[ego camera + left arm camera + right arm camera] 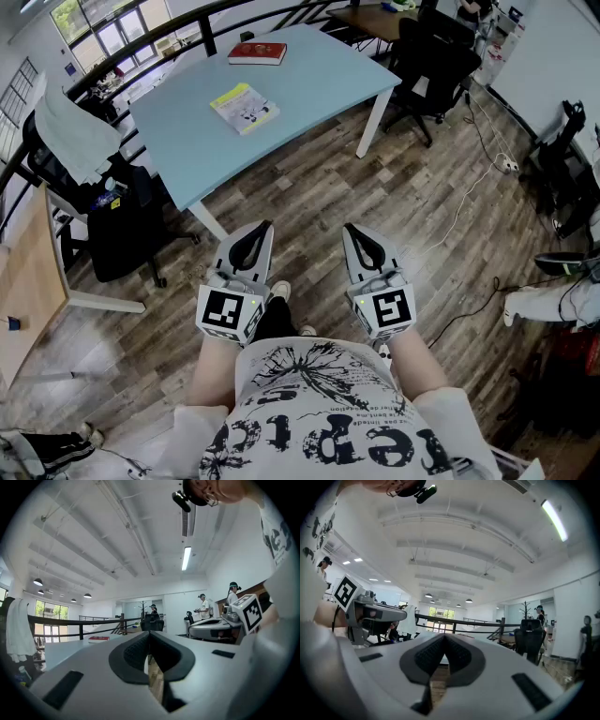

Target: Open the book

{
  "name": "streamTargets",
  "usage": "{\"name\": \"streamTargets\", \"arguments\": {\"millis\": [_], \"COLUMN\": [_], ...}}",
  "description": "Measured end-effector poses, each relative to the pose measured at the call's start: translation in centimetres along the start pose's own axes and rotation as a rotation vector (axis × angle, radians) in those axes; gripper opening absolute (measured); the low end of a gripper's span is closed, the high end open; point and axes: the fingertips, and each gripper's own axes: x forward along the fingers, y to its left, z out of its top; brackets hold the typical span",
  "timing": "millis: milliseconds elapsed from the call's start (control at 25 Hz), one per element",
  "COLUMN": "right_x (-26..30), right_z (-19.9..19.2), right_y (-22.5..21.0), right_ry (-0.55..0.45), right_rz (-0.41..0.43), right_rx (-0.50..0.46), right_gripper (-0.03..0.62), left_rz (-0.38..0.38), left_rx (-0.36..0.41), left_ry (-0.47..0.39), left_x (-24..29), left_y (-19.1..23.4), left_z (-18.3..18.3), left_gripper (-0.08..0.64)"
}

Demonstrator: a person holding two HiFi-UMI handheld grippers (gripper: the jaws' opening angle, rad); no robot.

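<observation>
My left gripper (251,246) is closed on nothing and held level at my waist. Straight ahead of it and well apart, the yellow book (244,107) lies shut on the light blue table (319,84), skewed to the near edge. The red book (258,52) lies shut farther back, its long axis across my view. My right gripper (361,242) is likewise closed and empty, off to one side of both. I judge the left nearer; which book is meant I can't tell.
</observation>
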Motion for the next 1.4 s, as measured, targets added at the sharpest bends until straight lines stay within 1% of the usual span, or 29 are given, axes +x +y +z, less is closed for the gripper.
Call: {"name": "streamTargets", "arguments": {"millis": [560, 800, 960, 1160, 1400], "right_x": [0.5, 3.2, 6.8, 12.9, 22.6], "right_z": [-0.6, -1.6, -2.1, -2.5, -1.9], "right_y": [-1.9, -3.2, -5.0, -8.3, -13.5], "right_ry": [0.012, 0.009, 0.001, 0.03, 0.028], "right_rz": [0.006, -0.001, -0.004, -0.013, -0.035], "right_rx": [0.031, 0.045, 0.042, 0.011, 0.022], "right_gripper": [0.009, 0.009, 0.011, 0.011, 0.01], "left_rz": [-0.018, -0.017, -0.016, -0.031, -0.026], "left_rx": [0.0, 0.004, 0.0, -0.015, -0.009], "left_ry": [0.019, 0.042, 0.042, 0.033, 0.022], "left_x": [2.3, 4.9, 8.3, 14.1, 22.0], "left_y": [-0.6, 1.2, 3.8, 7.8, 14.7], "left_z": [-0.4, -1.6, -2.2, -2.2, -1.7], "left_gripper": [0.02, 0.02, 0.02, 0.02, 0.021]}}
